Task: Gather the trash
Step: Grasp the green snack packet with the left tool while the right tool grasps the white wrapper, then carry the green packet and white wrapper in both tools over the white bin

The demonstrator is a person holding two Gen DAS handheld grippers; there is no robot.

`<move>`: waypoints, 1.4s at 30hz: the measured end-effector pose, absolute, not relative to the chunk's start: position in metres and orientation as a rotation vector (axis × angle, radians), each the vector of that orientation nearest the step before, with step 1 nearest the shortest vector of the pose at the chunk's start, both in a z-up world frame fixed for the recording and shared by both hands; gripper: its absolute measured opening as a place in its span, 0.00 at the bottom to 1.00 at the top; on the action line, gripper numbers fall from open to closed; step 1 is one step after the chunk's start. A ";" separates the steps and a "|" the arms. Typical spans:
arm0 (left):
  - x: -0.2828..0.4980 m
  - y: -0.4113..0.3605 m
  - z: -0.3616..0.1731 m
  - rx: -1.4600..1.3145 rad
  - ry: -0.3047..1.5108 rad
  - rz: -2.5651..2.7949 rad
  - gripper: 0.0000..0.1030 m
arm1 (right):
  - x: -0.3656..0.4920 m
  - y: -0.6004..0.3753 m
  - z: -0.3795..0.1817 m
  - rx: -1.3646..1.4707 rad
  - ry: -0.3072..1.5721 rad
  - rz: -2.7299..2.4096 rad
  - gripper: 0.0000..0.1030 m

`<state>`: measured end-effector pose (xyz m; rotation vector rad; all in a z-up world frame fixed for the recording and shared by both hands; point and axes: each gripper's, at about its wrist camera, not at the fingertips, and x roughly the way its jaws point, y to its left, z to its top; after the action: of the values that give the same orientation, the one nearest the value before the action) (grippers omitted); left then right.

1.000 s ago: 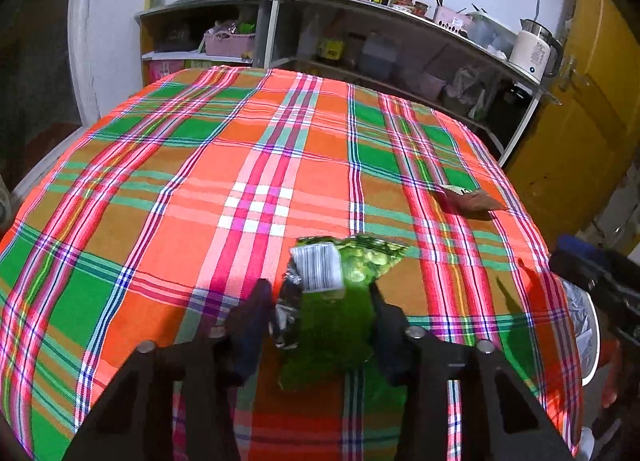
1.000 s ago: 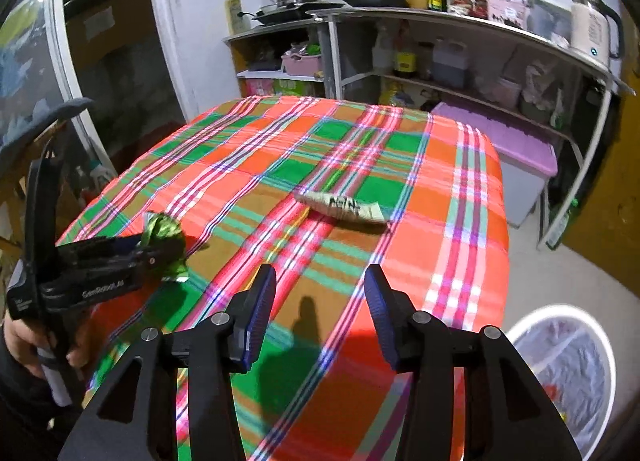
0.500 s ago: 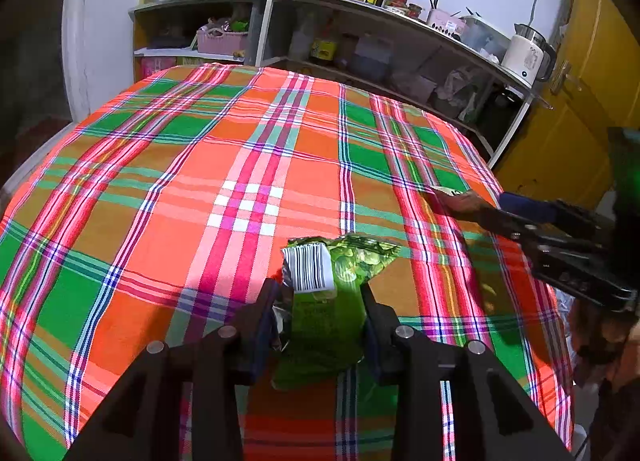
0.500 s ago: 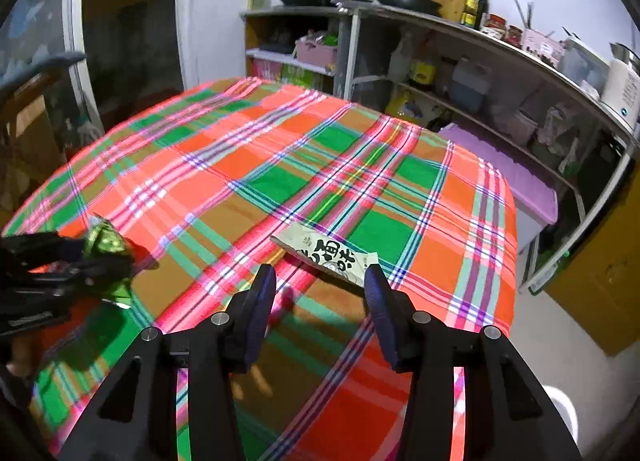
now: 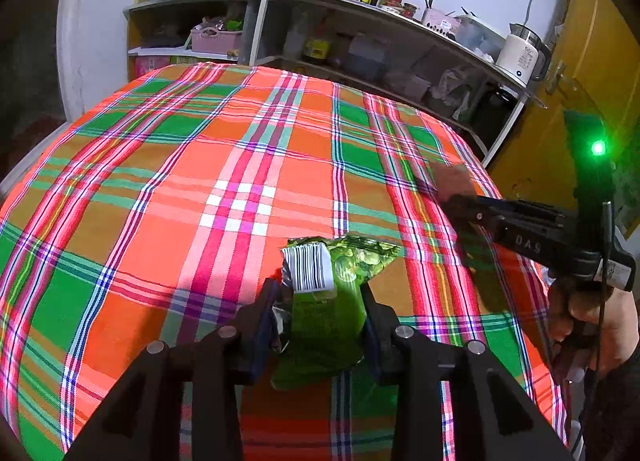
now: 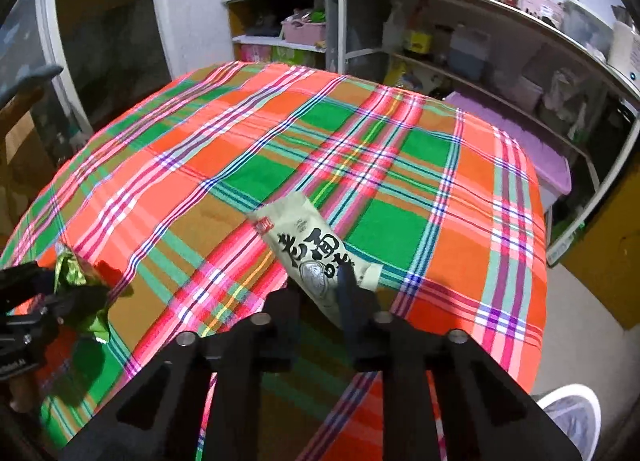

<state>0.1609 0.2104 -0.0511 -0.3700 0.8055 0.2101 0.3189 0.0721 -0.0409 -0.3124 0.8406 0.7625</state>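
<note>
Both grippers on trash, the second pick-up in hand

The left gripper (image 5: 320,317) was clamped on the green packet (image 5: 326,301), held just above the cloth (image 5: 240,181). The right gripper (image 6: 320,293) straddled the near end of the pale wrapper (image 6: 310,247) lying on the cloth, jaws narrowed around it; whether they already gripped could not be told. Next, judging by this, came a firm close and a lift toward the bin (image 6: 572,415) off the table's right.

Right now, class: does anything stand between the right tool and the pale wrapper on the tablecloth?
Nothing visible does. The right tool has its open fingers at either side of the pale wrapper, which lies flat on the plaid tablecloth. The left tool, shut on the green snack bag, is well off to the side.
</note>
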 end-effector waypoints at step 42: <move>0.108 0.081 0.023 -0.225 0.704 0.030 0.33 | 0.179 -0.081 0.039 -0.030 0.675 0.701 0.02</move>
<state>0.1082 0.0812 0.0228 -0.2250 0.7037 0.0301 0.1790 -0.0807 0.0395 -0.0298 0.6749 0.7006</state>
